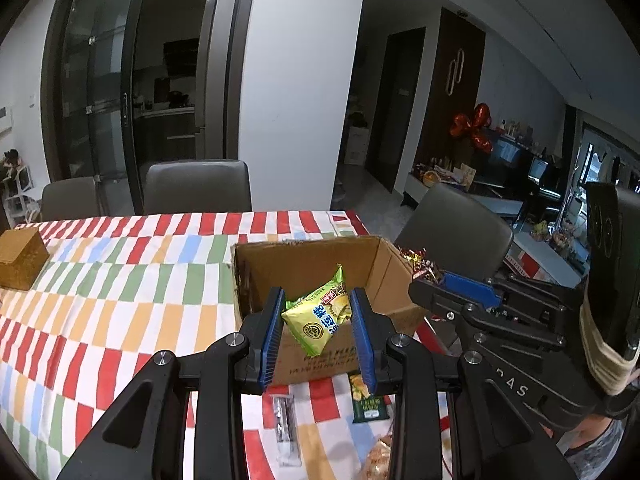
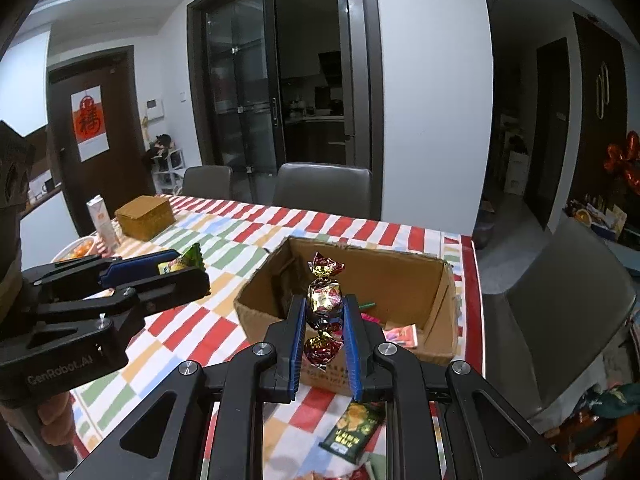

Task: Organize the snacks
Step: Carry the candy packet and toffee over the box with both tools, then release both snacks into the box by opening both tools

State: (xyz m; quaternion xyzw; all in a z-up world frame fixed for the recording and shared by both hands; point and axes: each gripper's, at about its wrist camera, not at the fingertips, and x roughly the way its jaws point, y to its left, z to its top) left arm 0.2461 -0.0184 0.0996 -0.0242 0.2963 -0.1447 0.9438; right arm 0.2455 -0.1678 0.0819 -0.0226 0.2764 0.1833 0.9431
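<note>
My left gripper (image 1: 318,310) is shut on a yellow-green snack packet (image 1: 318,318) and holds it above the near wall of an open cardboard box (image 1: 304,262). My right gripper (image 2: 323,312) is shut on a foil-wrapped candy string (image 2: 323,304), red and gold, held over the same box (image 2: 400,280). The right gripper also shows at the right of the left wrist view (image 1: 452,284), with the candy (image 1: 420,264) at the box's right edge. The left gripper shows in the right wrist view (image 2: 180,270), left of the box. Some packets (image 2: 400,334) lie inside the box.
A dark green snack packet (image 2: 352,426) and a silver stick packet (image 1: 286,424) lie on the checked tablecloth (image 1: 120,300) in front of the box. A brown box (image 2: 146,216), a carton (image 2: 102,220) and a bowl (image 2: 76,248) stand far left. Grey chairs (image 2: 560,320) ring the table.
</note>
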